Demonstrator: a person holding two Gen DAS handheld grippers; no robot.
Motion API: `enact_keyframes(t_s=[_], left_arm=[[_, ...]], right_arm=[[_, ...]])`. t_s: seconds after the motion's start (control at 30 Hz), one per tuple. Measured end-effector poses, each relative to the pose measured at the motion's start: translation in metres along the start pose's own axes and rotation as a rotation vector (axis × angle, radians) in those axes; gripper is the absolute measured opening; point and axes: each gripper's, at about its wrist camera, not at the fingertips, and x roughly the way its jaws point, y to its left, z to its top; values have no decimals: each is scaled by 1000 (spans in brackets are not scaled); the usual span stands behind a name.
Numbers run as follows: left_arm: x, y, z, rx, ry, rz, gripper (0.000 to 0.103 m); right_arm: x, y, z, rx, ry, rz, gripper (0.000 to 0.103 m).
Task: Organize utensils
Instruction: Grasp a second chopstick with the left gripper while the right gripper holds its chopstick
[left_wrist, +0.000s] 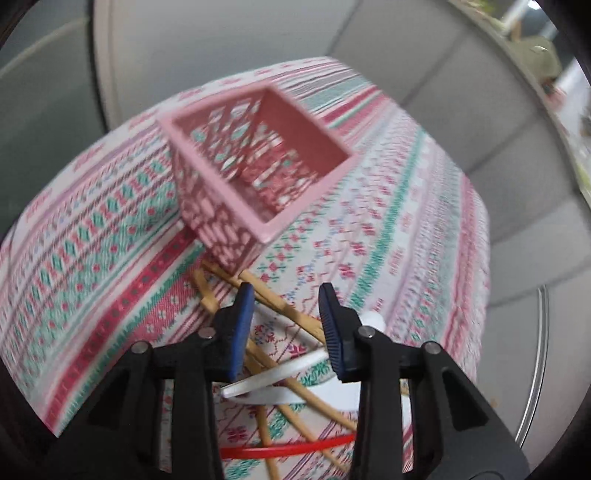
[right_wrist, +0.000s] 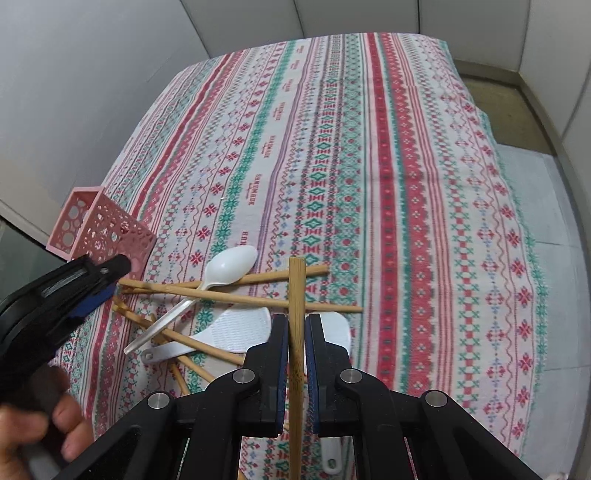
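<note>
My right gripper (right_wrist: 297, 318) is shut on one bamboo chopstick (right_wrist: 296, 288), which stands upright between its blue pads above the pile. Below it lie several chopsticks (right_wrist: 236, 297), a white spoon (right_wrist: 232, 267) and a white rice paddle (right_wrist: 240, 328); a second white paddle (right_wrist: 338, 326) is partly hidden behind a finger. The pink lattice basket (right_wrist: 99, 229) stands at the left. My left gripper (left_wrist: 286, 291) hangs open over crossed chopsticks (left_wrist: 291, 314) and a white utensil (left_wrist: 269, 373), just in front of the basket (left_wrist: 258, 166). It also shows in the right wrist view, the left gripper (right_wrist: 110, 282) close beside the basket.
A striped, patterned cloth (right_wrist: 369, 166) covers the table, whose far and right edges drop to a grey floor. Grey wall panels stand close behind the basket. A thin red curved strip (left_wrist: 288, 448) lies by the chopsticks. A person's hand (right_wrist: 55, 424) holds the left gripper.
</note>
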Motion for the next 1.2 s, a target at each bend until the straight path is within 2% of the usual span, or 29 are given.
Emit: enact_keyframes(t_s=[0.07,0.17,0.27,0.4,0.5,0.67,0.9,1.03,1.2], left_arm=[[13,0,-2,-65,34,29,37],[24,-4,-4,-115,31,60,33],[25,-7,2,-157,14,64,22],[37,-1,9,-238,36,63,18],[35,0,11,-247,20,56,11],[21,4,10,-233,-3,12,9],[-8,15,9,-175,-30,-97,9],[-26,15,7,-115,-28,-161,9],[-62,12,8,2,-71,-252,9]], right_arm=[[-3,-2,-1,1,-4,8,7],[-6,-7,-2,10,-8,15,7],[-9,-13,-3,28,-12,23,7],[-13,-19,-3,47,-22,26,7],[-15,-22,-2,58,-26,27,7],[-18,-24,-1,72,-36,25,7],[-28,-22,1,88,-64,21,7],[-35,-19,2,86,-83,21,7],[-48,-10,1,80,-126,27,7]])
